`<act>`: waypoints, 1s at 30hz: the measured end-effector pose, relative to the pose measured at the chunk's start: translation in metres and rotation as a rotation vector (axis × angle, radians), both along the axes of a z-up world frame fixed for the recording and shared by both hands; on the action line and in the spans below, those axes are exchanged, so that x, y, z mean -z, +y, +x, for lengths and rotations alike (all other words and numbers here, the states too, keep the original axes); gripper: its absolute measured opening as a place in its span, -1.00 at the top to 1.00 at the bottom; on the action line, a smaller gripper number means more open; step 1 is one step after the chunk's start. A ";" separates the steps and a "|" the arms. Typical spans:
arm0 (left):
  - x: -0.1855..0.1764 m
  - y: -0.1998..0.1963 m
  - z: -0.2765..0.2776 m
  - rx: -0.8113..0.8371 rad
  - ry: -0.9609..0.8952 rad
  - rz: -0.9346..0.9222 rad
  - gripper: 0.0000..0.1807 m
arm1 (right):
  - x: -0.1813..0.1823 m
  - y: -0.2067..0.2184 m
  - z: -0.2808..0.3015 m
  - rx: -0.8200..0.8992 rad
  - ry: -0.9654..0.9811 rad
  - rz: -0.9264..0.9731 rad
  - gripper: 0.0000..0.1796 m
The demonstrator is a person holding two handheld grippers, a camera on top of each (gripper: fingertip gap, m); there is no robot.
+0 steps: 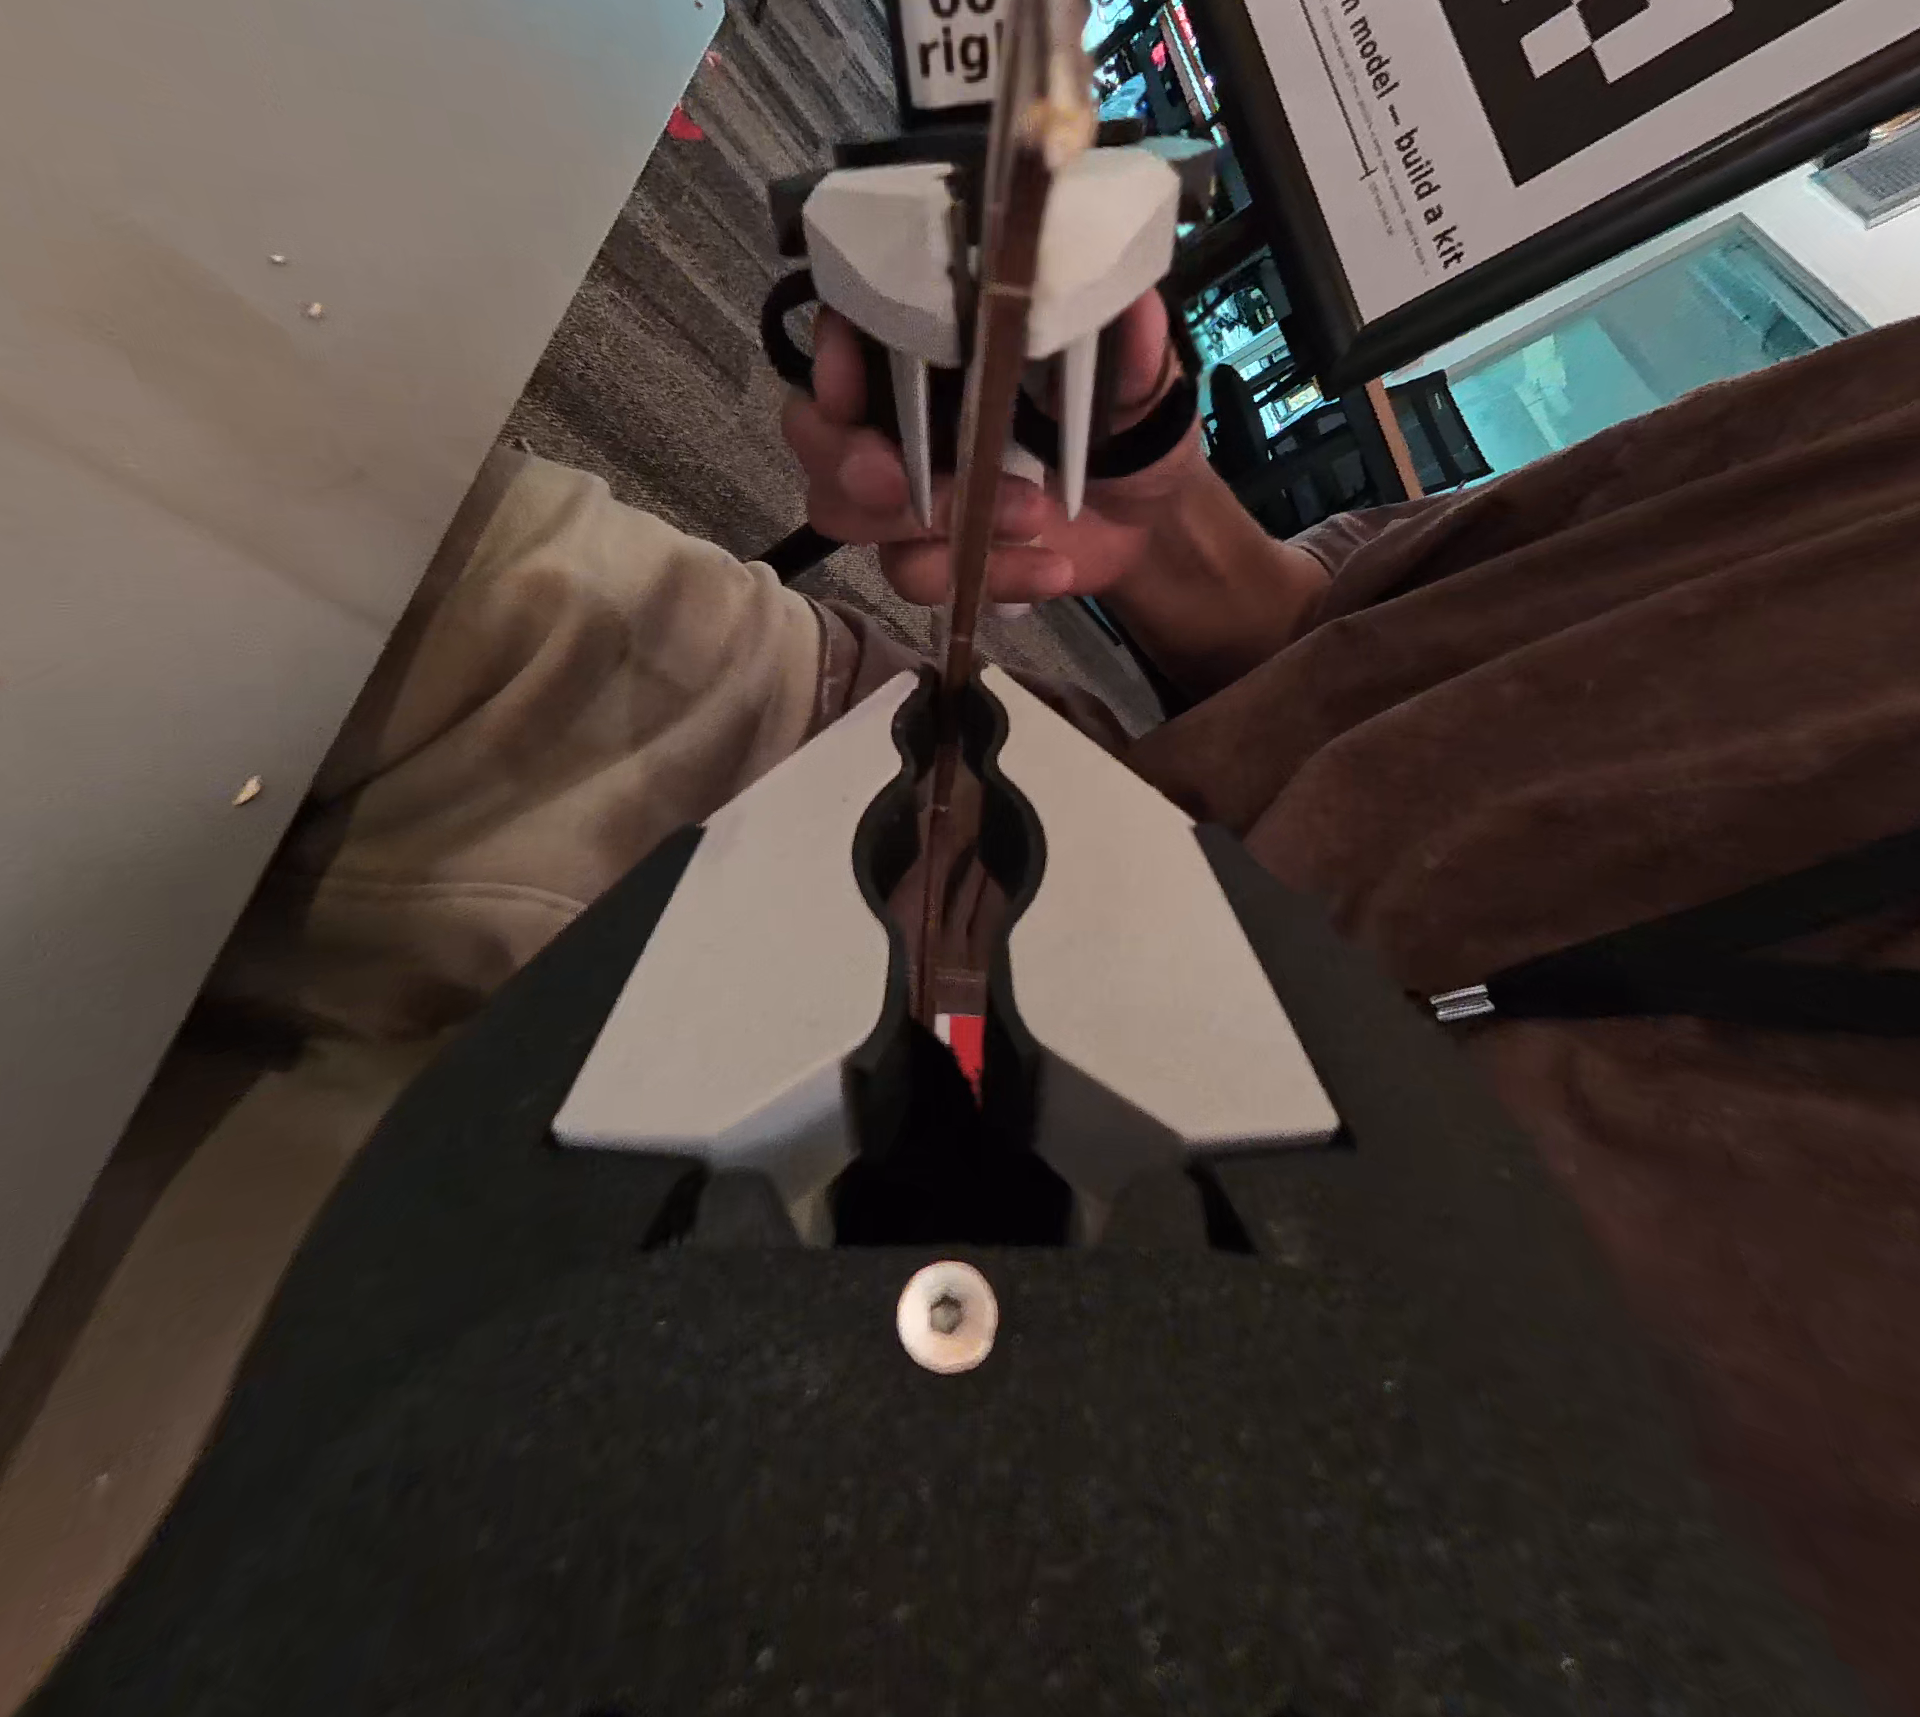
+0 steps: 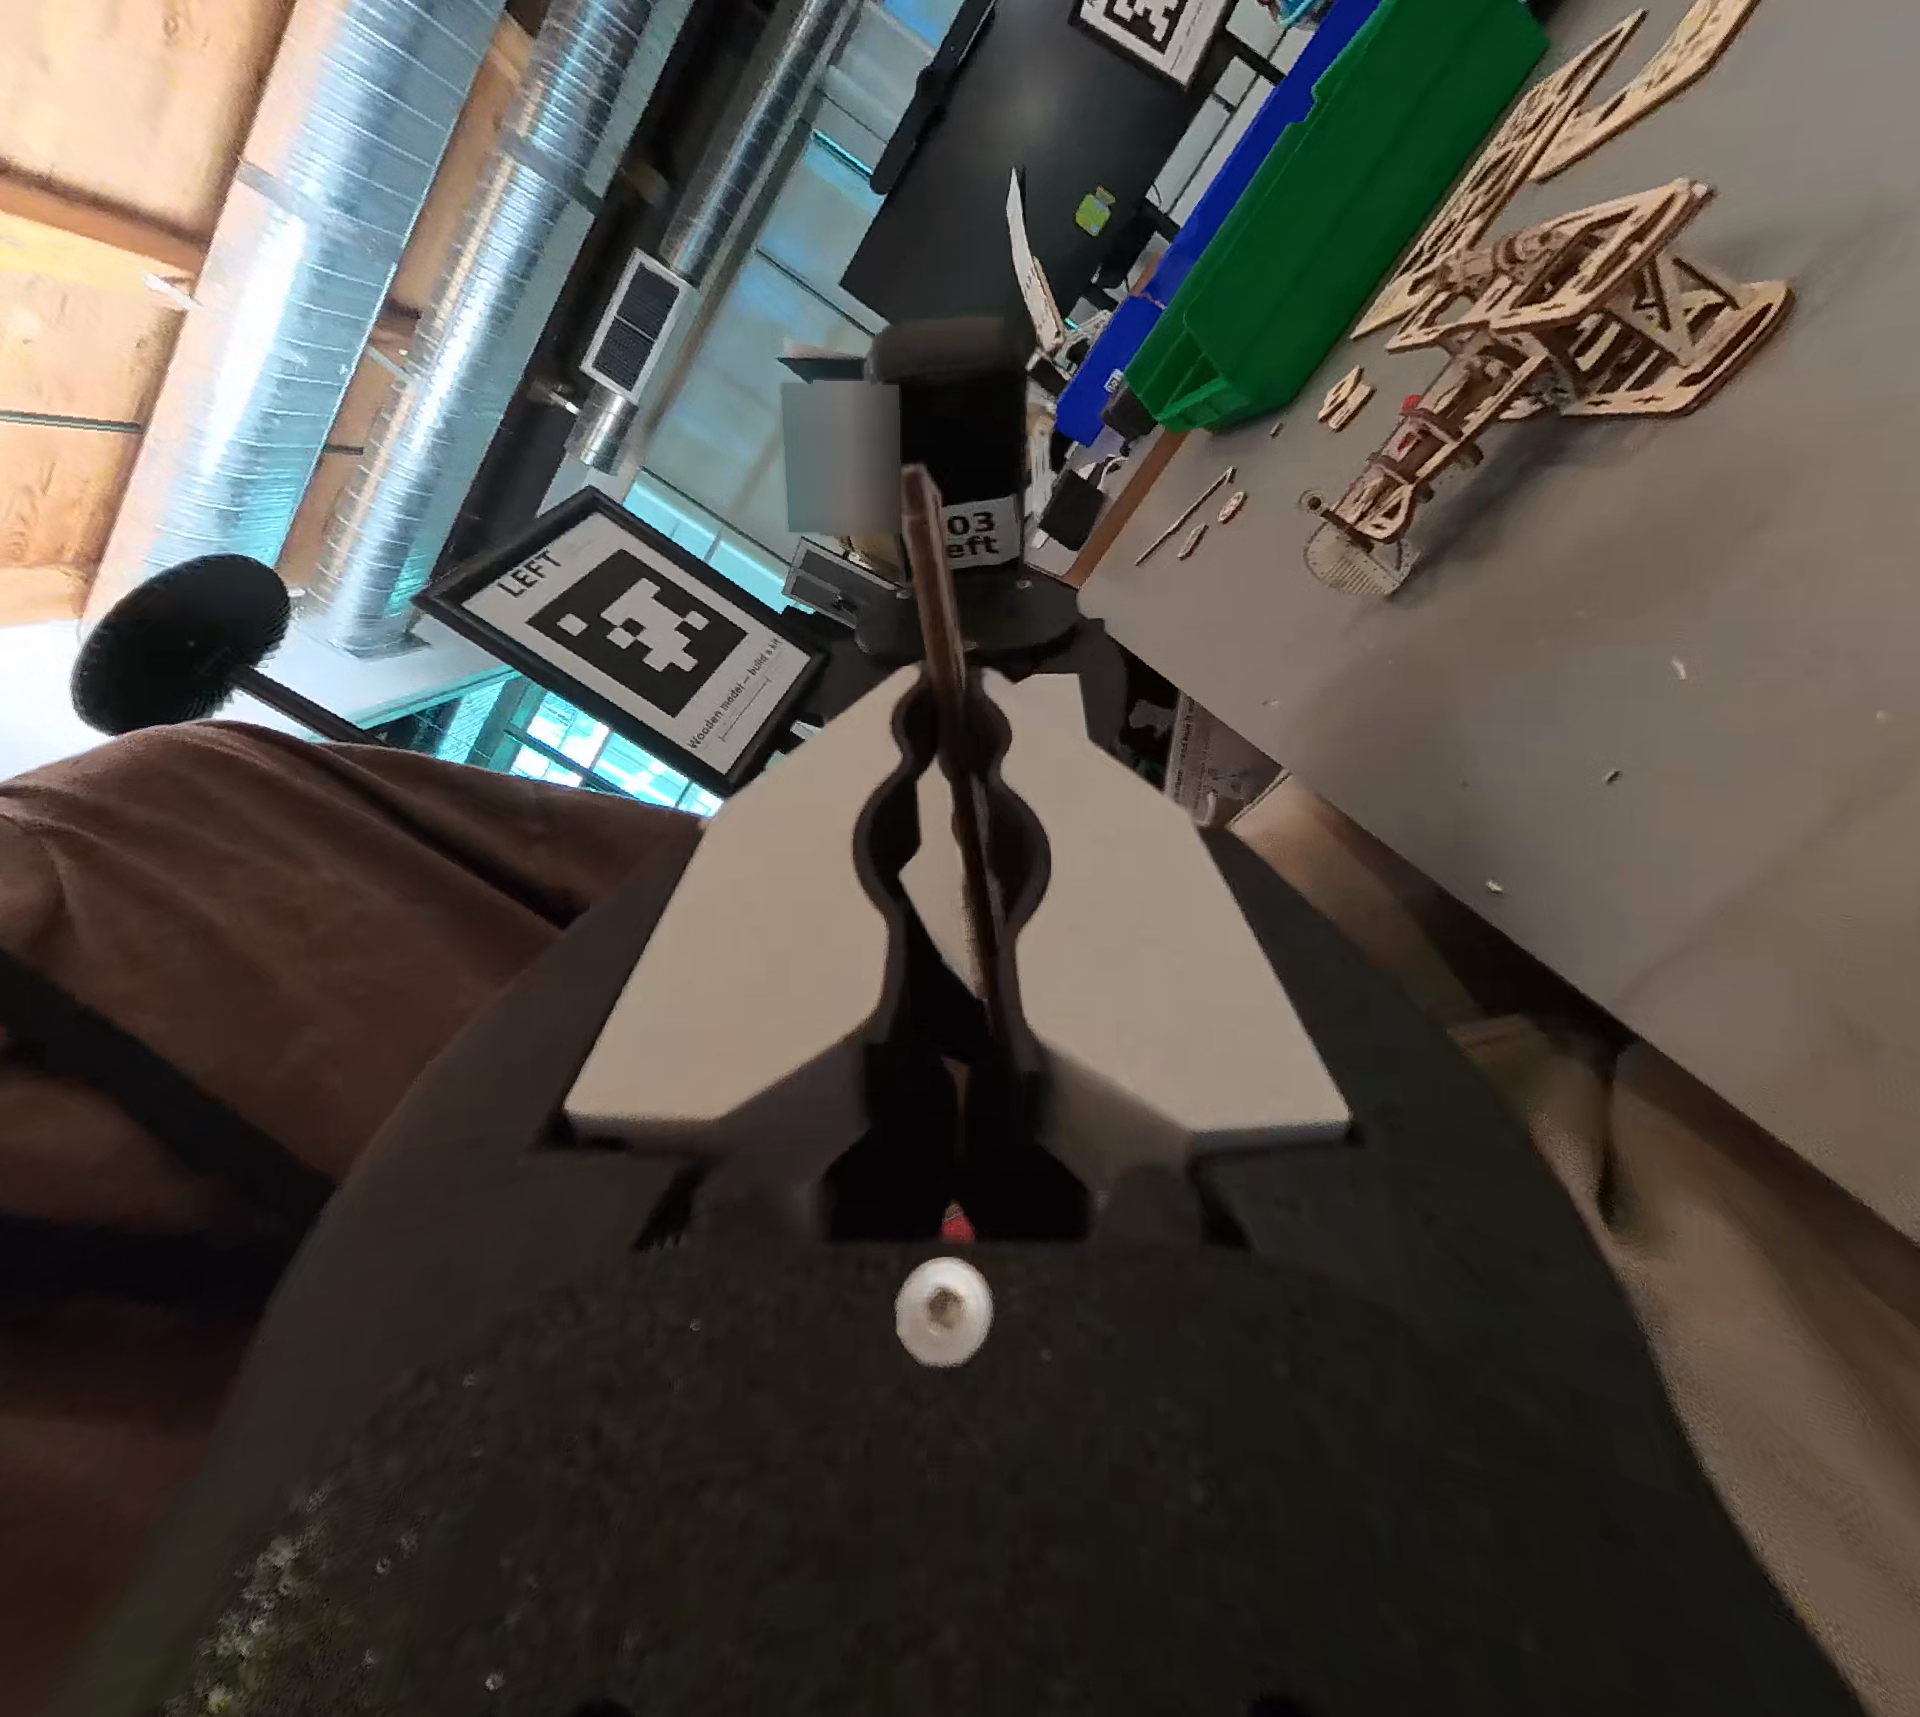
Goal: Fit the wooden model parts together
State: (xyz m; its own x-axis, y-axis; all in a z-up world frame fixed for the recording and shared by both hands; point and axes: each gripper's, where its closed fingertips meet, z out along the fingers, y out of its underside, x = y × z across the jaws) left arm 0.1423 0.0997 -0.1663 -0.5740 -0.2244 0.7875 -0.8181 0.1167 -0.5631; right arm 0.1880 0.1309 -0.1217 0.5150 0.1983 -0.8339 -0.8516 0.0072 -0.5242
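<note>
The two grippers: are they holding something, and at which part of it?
Both hold one thin wooden sheet, seen edge-on. The left gripper clamps one end; the right gripper clamps the opposite end.

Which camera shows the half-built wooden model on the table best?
The right wrist view: the wooden model stands in full sight on the grey table, near a green bin. The left wrist view shows none of it.

Both grippers face each other above the person's lap, a thin wooden sheet (image 1: pixel 992 296) between them. On the table (image 2: pixel 1558 732), the wooden model (image 2: pixel 1496 358) stands nearer than the bins (image 2: pixel 1340 213).
</note>
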 end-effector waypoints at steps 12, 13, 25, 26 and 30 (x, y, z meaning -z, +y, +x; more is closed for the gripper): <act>-0.010 0.018 0.026 -0.155 -0.004 -0.035 0.87 | 0.017 -0.007 0.009 0.080 -0.240 -0.203 0.98; -0.011 0.021 0.029 -0.169 -0.001 -0.045 0.89 | 0.016 -0.007 0.008 0.072 -0.237 -0.202 0.97; -0.035 0.022 0.032 -0.196 -0.142 -0.096 0.95 | 0.009 0.000 -0.013 -0.060 -0.109 -0.103 0.98; -0.036 0.021 0.031 -0.190 -0.157 -0.095 0.97 | 0.008 0.000 -0.014 -0.066 -0.099 -0.092 0.98; -0.036 0.021 0.030 -0.183 -0.184 -0.079 0.98 | 0.009 -0.001 -0.014 -0.070 -0.089 -0.098 0.96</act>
